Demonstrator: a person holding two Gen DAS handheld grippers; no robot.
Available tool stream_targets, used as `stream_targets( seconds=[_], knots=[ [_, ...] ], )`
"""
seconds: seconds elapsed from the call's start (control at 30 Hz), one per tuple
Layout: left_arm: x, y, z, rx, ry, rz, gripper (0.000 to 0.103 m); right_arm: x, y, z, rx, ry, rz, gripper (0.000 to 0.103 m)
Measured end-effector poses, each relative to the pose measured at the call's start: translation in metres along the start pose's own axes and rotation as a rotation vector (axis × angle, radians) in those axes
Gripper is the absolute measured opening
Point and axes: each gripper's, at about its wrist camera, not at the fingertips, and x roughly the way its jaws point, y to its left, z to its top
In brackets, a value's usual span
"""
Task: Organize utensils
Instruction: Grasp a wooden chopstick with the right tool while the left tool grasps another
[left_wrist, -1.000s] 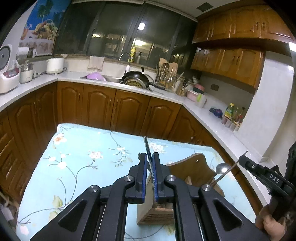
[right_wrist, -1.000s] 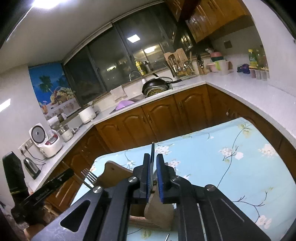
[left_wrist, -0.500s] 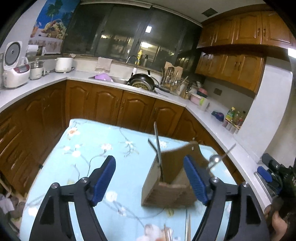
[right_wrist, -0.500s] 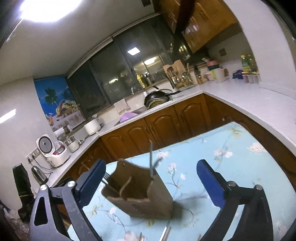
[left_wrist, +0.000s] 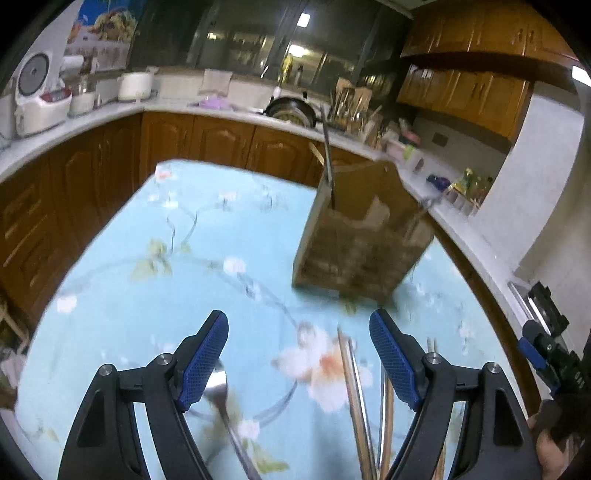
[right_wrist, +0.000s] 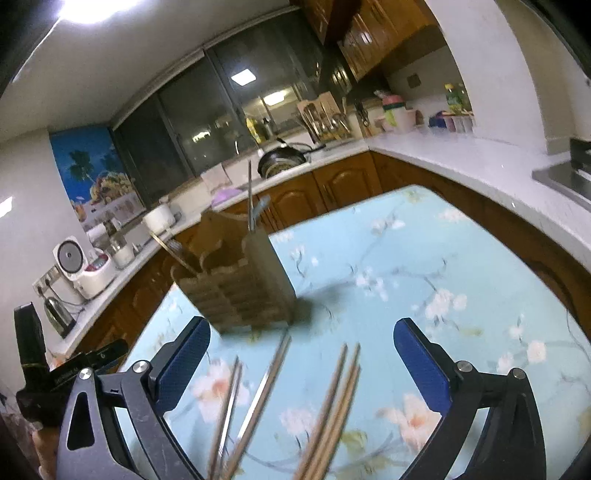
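Chopsticks (right_wrist: 332, 402) lie lengthwise toward the seemingly upright holder (right_wrist: 243, 284); both grippers' fingers (left_wrist: 205, 360) (right_wrist: 421, 363) just spread, empty

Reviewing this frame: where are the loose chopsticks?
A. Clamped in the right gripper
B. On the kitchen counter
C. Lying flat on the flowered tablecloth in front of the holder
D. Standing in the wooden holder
C: the chopsticks lie on the tablecloth, nearer the camera than the wooden holder, between the open jaws of the right gripper without touching its pads.

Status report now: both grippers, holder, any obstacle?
Left gripper and right gripper: jaws open, empty. Wooden holder upright, utensils inside. Chopsticks loose on tablecloth. Nothing blocking.
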Motion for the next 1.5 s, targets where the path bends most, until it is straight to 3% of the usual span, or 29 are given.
stream_targets(
  seconds=[0.33,0.7,0.97,1.03,1.5],
  knots=[
    [-0.001,-0.011,-0.017,0.014,0.092,0.01,0.079,0.004,-0.003,-0.035,-0.015,0.08,-0.018,0.101],
    [0.013,-0.017,-0.016,0.032,0.147,0.023,0.078,0.015,0.005,-0.033,-0.065,0.099,-0.024,0.099],
    [0.039,-0.023,-0.009,0.049,0.194,0.033,0.076,0.043,0.005,-0.028,-0.076,0.175,-0.034,0.055],
    [0.046,-0.026,-0.007,0.066,0.209,0.035,0.072,0.05,0.004,-0.027,-0.071,0.198,-0.035,0.048],
    [0.113,-0.053,0.005,0.153,0.312,0.02,0.043,0.099,-0.009,-0.031,-0.057,0.324,-0.065,0.032]
  ],
)
